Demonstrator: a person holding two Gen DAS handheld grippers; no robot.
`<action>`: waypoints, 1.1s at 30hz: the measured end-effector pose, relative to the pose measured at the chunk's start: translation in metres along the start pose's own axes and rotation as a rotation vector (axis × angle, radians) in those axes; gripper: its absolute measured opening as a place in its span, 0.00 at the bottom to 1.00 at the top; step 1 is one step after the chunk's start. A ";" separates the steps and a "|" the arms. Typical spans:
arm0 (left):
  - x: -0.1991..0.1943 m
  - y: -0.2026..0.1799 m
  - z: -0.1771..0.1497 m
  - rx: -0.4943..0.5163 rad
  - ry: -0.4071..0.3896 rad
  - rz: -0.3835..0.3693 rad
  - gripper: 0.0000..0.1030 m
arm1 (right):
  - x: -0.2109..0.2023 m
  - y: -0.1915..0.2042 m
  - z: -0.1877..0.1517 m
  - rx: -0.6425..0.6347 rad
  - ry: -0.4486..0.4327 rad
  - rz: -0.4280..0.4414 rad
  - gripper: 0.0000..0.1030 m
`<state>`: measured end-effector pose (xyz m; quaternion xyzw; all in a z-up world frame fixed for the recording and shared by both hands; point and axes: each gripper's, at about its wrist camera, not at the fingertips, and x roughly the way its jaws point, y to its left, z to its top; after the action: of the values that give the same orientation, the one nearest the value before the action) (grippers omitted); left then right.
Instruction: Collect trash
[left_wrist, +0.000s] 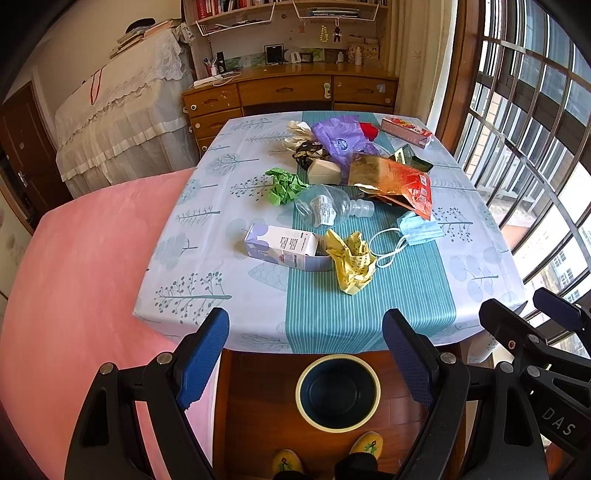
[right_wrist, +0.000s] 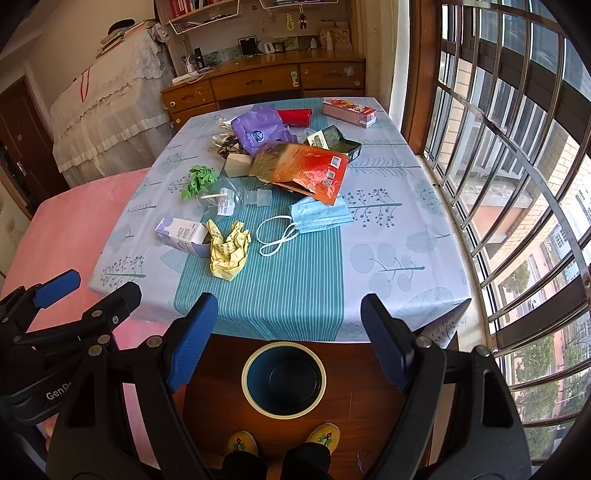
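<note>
Trash lies on the table: a crumpled yellow paper (left_wrist: 352, 264) (right_wrist: 228, 251), a purple-white carton (left_wrist: 284, 247) (right_wrist: 183, 234), a clear plastic bottle (left_wrist: 327, 208) (right_wrist: 232, 199), a blue face mask (left_wrist: 419, 230) (right_wrist: 319, 218), green paper (left_wrist: 284, 184) (right_wrist: 199, 179), an orange snack bag (left_wrist: 399, 181) (right_wrist: 306, 170) and a purple bag (left_wrist: 338, 138) (right_wrist: 258, 127). A dark bin with a cream rim (left_wrist: 338, 393) (right_wrist: 283, 378) stands on the floor below the table's near edge. My left gripper (left_wrist: 306, 354) and right gripper (right_wrist: 288, 339) are open, empty, above the bin.
A red box (left_wrist: 406, 131) (right_wrist: 349, 110), a dark box (right_wrist: 334, 142) and a red item (right_wrist: 295, 116) lie at the table's far end. A pink bed (left_wrist: 81, 280) is left, a barred window (right_wrist: 517, 184) right, a wooden desk (left_wrist: 288, 90) behind. My slippered feet (right_wrist: 325, 437) stand near the bin.
</note>
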<state>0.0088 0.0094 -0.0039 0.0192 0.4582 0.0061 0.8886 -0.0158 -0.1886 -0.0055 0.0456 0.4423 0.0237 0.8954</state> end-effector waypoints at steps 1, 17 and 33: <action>0.001 -0.001 0.001 -0.003 0.001 0.002 0.84 | 0.001 -0.001 0.001 -0.003 0.001 0.001 0.76; 0.002 -0.015 0.005 -0.054 -0.006 0.039 0.83 | 0.010 -0.015 0.016 -0.053 -0.003 0.050 0.76; 0.002 -0.016 0.001 -0.088 0.012 0.065 0.82 | 0.019 -0.020 0.019 -0.068 0.016 0.104 0.76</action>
<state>0.0101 -0.0067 -0.0055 -0.0053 0.4619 0.0552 0.8852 0.0110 -0.2082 -0.0116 0.0379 0.4453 0.0855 0.8905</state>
